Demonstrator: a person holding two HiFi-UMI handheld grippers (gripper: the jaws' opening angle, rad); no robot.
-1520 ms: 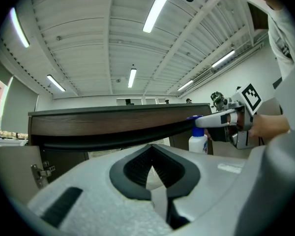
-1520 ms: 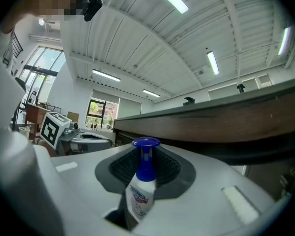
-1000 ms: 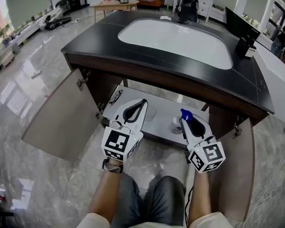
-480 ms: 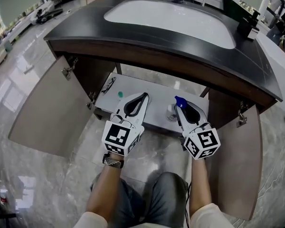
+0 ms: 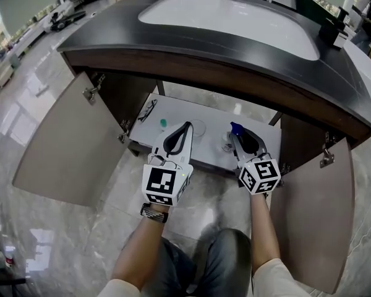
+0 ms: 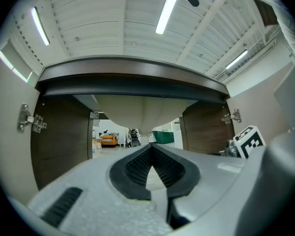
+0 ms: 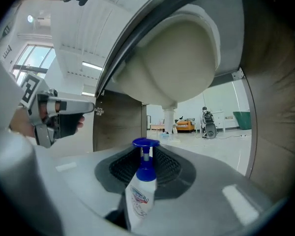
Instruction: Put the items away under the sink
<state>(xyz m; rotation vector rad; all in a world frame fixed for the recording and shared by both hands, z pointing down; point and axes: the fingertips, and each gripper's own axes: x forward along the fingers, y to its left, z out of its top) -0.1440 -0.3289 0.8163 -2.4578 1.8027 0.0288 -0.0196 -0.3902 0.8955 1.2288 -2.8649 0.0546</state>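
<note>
So, pump bottle heading under the sink
Right gripper [image 7: 146,151] clamps the blue-capped pump bottle [image 7: 141,193]; left gripper [image 6: 151,147] is pinched together, empty.

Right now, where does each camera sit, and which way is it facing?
Head view: on the person's head, looking steeply down at the open cabinet under the sink; both forearms and the lap show.
Left gripper view: on the left gripper, looking along its closed, empty fingers into the cabinet.
Right gripper view: on the right gripper, looking along fingers clamping a pump bottle.
Shared: both gripper views show the basin underside and the other gripper.
</note>
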